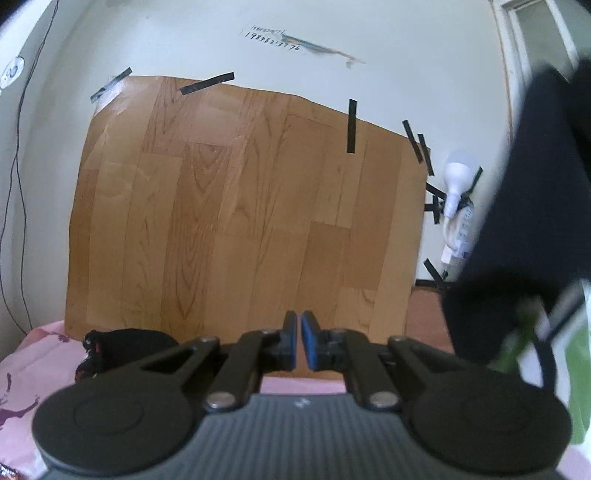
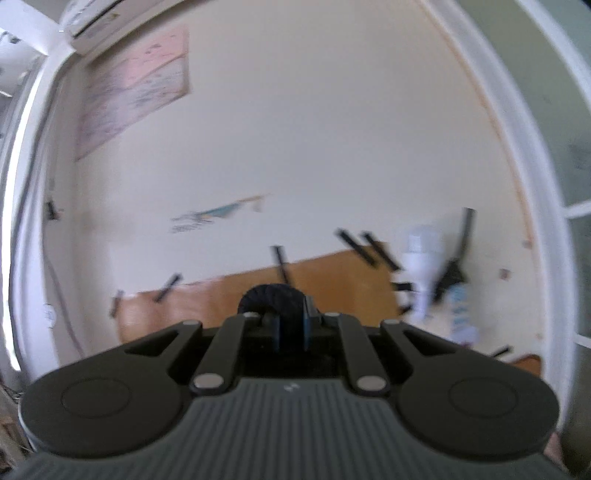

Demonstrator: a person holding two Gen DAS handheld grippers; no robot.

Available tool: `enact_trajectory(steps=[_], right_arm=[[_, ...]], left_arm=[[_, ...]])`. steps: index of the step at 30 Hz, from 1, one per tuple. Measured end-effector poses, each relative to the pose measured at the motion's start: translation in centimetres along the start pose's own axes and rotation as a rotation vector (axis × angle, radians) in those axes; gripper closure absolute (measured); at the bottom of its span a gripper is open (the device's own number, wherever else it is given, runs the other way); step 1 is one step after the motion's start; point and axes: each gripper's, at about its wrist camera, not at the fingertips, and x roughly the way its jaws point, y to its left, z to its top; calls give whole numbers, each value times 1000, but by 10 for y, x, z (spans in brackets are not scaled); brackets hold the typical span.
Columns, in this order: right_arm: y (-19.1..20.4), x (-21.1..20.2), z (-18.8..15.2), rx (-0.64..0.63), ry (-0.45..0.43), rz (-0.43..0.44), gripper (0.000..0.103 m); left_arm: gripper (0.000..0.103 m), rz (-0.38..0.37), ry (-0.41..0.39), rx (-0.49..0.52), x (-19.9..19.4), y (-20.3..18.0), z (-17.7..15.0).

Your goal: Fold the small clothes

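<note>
My left gripper (image 1: 299,341) is shut and empty, raised above the pink bedsheet (image 1: 26,373) and pointing at the wall. A black garment (image 1: 532,221) hangs at the right of the left wrist view, held up high. A small dark bundle of clothing (image 1: 118,345) lies on the sheet to the left of the left gripper. My right gripper (image 2: 291,332) is shut on a fold of black fabric (image 2: 271,295) that bulges above its fingers. The right wrist view is blurred and tilted up at the wall.
A wood-pattern sheet (image 1: 240,206) is taped to the white wall behind the bed. A white bulb and power strip (image 1: 458,206) hang at its right edge. A green and white item (image 1: 576,369) sits at the far right. A poster (image 2: 133,88) and an air conditioner (image 2: 92,22) are high up.
</note>
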Motion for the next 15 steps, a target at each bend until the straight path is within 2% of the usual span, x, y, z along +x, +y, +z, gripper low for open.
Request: enact_trajectory(steps=[5,9,11,13,14,15], right_arm=[[14,25,27,112,-30,80,89],[-32,15,25,255,-66,79,89],[-69,8,6,305,-29,21,88],[-108,-1,-26,321,44,-77,84],[-128,-6,-47,315,95,-139,76],[-147,-9,-71,291,168,-219,58]], left_arm=[[96,22,-15,-1,-26,12,-8],[96,14,-12,-11,-35,17,-12],[96,-3,10,-17,-34,16,-18],[96,-32,53,-23,-29,13,-27],[96,-44,81,-27,-25,11,-33],[96,-57,115,-30,-20,9,-41]])
